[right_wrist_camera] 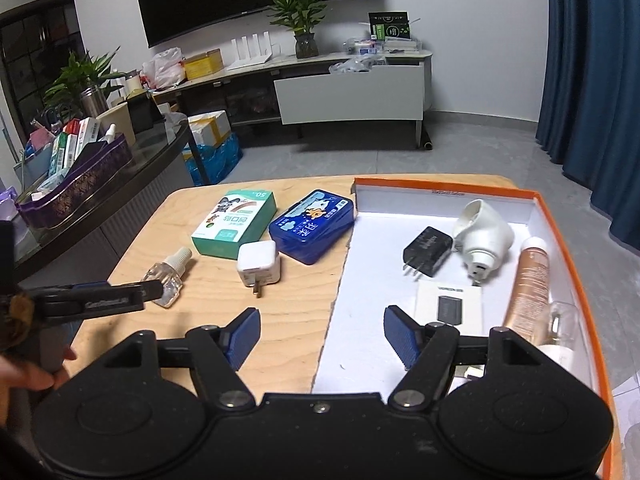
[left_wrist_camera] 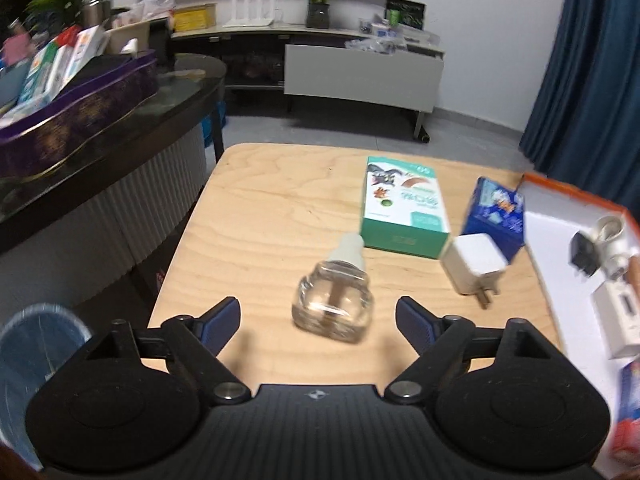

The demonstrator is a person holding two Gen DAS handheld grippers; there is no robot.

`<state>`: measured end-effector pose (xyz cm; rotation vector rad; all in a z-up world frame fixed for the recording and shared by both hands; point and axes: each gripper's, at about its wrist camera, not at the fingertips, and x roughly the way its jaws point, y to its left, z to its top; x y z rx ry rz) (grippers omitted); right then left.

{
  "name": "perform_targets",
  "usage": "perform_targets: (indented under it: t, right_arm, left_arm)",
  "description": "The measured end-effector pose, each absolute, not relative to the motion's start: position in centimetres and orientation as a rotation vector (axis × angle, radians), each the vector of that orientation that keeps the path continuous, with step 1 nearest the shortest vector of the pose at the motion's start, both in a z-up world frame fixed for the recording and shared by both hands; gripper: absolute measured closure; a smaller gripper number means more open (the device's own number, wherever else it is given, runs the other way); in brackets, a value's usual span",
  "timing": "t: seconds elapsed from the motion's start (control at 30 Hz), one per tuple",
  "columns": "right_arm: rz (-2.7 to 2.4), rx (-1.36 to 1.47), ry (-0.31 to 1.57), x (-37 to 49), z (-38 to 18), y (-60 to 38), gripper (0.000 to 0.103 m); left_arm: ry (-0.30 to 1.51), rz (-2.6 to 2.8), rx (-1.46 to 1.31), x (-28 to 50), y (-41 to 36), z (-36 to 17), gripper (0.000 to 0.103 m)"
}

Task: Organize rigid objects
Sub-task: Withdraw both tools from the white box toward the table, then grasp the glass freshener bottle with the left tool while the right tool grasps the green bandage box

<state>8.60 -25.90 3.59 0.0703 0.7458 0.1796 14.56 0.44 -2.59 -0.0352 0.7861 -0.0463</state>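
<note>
clear bottle [left_wrist_camera: 334, 304] lies just ahead of open left gripper [left_wrist_camera: 318, 320]

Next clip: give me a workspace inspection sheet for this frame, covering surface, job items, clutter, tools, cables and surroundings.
Surface: light wooden table, with an orange-rimmed white box on its right side.
Job's things: on the table, a clear bottle lying on its side, white charger, green carton and blue case. In the box, black adapter, white plug-in device, tan tube and a small white carton.
Clutter: nothing seen on the table.
Tools: left tool open, straddling the bottle without touching; right tool open, empty.
Cables: nothing seen.
Surroundings: glass side table, TV console, plants, blue curtain.
</note>
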Motion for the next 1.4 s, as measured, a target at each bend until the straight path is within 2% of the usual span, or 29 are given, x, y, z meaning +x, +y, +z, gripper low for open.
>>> perform_targets:
  t: [0.2,0.3,0.33,0.37,0.73,0.8,0.83,0.9,1.0,1.03,1.07,1.13,1.17,1.2,1.23,1.27,1.4]
  right_arm:
    - [0.195,0.078,0.761,10.6,3.1,-24.8,0.021]
    - [0.211,0.085,0.769,12.1,3.0,-23.8,0.021]
    - [0.219,0.084,0.771,12.6,3.0,-23.3,0.021]
    - [0.231,0.087,0.775,13.2,3.0,-22.8,0.021]
    - [0.303,0.191,0.907,22.3,1.0,-14.0,0.018]
    - [0.253,0.193,0.942,24.0,0.1,-12.8,0.018]
    - [0.226,0.174,0.936,24.6,-0.1,-12.0,0.016]
    - [0.18,0.121,0.943,26.0,-0.6,-10.7,0.015]
    - [0.13,0.056,0.99,27.9,-2.1,-9.2,0.014]
    - [0.135,0.066,1.008,28.3,-2.6,-9.1,0.011]
    - [0.127,0.057,0.993,28.5,-2.7,-8.9,0.008]
    - [0.109,0.045,0.988,28.6,-3.0,-8.8,0.006]
    - [0.111,0.033,0.982,28.7,-3.0,-8.8,0.007]
    - [0.112,0.024,0.975,28.5,-3.0,-8.7,0.007]
    - [0.118,0.01,0.956,28.3,-3.0,-8.6,0.015]
    - [0.124,-0.002,0.945,28.2,-3.1,-8.6,0.015]
    - [0.16,-0.004,0.909,27.4,-2.9,-8.7,0.017]
  left_arm:
    - [0.794,-0.09,0.013,16.9,0.3,-4.3,0.018]
    - [0.78,-0.111,0.045,17.2,0.1,-4.8,0.035]
    - [0.772,-0.123,0.055,17.2,0.0,-4.7,0.048]
    - [0.769,-0.135,0.054,17.1,0.1,-4.5,0.052]
    - [0.708,-0.068,-0.074,15.4,3.6,-2.6,0.053]
    - [0.705,-0.07,-0.115,15.4,4.4,-2.5,0.056]
    - [0.699,-0.074,-0.124,15.3,4.6,-2.4,0.083]
    - [0.683,-0.074,-0.125,15.1,4.7,-2.2,0.085]
    - [0.709,-0.07,-0.141,15.2,4.8,-3.0,0.08]
    - [0.719,-0.061,-0.154,15.1,4.9,-3.4,0.068]
    - [0.736,-0.064,-0.177,15.0,5.2,-3.7,0.048]
    - [0.735,-0.052,-0.213,14.2,5.6,-3.8,0.026]
    - [0.721,-0.049,-0.21,13.7,5.6,-3.6,0.02]
    - [0.706,-0.054,-0.207,13.1,5.6,-3.2,0.018]
    - [0.688,-0.053,-0.203,12.5,5.6,-2.8,0.012]
    - [0.671,-0.052,-0.199,11.8,5.6,-2.5,0.008]
    - [0.643,-0.039,-0.128,9.8,5.1,-2.9,0.005]
